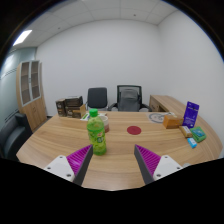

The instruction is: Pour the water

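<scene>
nearest to us are our two fingers, each with a magenta pad on its inner face, spread wide apart with bare table showing between them. our gripper is released and holds nothing.

just ahead of the left finger, a little beyond its tip, stands a green bottle, upright on the wooden table, with a yellow-green label and a cap still on top as far as we can tell. it does not touch either finger; it stands slightly left of the gap, not inside it.

further along the table lies a red round thing, flat like a coaster or lid, and beyond it a smaller dark red thing we cannot identify. off to the right sit an orange packet, a purple sign and a teal box. two black chairs stand at the far end.

we judge the task barely begun: the bottle is ungrasped and upright, nothing is tilted, and we see no clear cup to pour into. reaching, gripping, lifting and pouring all remain.
</scene>
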The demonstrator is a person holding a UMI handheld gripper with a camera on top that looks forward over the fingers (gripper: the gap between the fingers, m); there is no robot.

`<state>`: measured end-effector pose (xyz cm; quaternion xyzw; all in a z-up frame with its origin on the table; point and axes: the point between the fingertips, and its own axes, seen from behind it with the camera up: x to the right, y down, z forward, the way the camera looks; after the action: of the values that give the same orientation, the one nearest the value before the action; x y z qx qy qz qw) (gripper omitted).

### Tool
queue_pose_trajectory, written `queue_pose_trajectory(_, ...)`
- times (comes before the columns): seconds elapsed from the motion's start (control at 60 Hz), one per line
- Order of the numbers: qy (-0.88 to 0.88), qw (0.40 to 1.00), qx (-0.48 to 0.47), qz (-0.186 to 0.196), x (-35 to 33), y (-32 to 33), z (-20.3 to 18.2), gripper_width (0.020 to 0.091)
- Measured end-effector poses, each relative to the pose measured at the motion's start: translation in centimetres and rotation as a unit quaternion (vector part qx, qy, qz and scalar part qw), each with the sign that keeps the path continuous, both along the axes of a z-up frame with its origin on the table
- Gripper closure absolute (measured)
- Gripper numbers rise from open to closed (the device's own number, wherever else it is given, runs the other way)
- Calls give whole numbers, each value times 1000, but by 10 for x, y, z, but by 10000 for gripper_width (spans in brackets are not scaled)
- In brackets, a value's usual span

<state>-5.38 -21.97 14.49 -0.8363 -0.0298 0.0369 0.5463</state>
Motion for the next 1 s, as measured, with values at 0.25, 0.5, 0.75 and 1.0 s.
queue_pose_trajectory(0.25,2,999,32,-11,-76,78,-51,245)
queue_pose_trajectory(0.5,-10,997,63,-46,-72,145,-65,317)
queue_pose_trajectory(0.75,-7,994,102,-45,-75,171,-61,601)
queue_pose_trajectory(1.0,-20,993,99,-54,-72,180,-62,747)
